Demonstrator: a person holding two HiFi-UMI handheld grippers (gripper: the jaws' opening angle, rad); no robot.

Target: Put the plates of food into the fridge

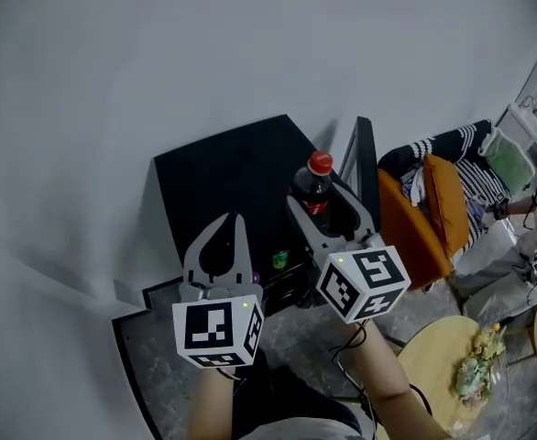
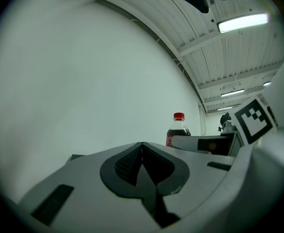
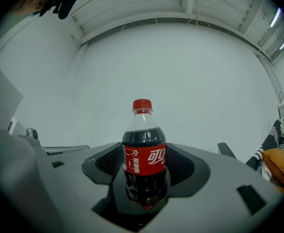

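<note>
My right gripper (image 1: 328,211) is shut on a cola bottle (image 1: 312,189) with a red cap and red label. The bottle stands upright between the jaws in the right gripper view (image 3: 143,154) and hangs over the front right of a black mini fridge (image 1: 227,177). The fridge door (image 1: 365,165) stands open at the right. My left gripper (image 1: 233,223) is shut and empty, level beside the right one; its jaws meet tip to tip in the left gripper view (image 2: 142,147). A plate of food (image 1: 477,367) lies on a round wooden table (image 1: 433,360) at the lower right.
A small green thing (image 1: 279,259) shows at the fridge's open front. A chair with an orange cushion (image 1: 444,204) and striped cloth stands right of the door. A plain white wall rises behind the fridge.
</note>
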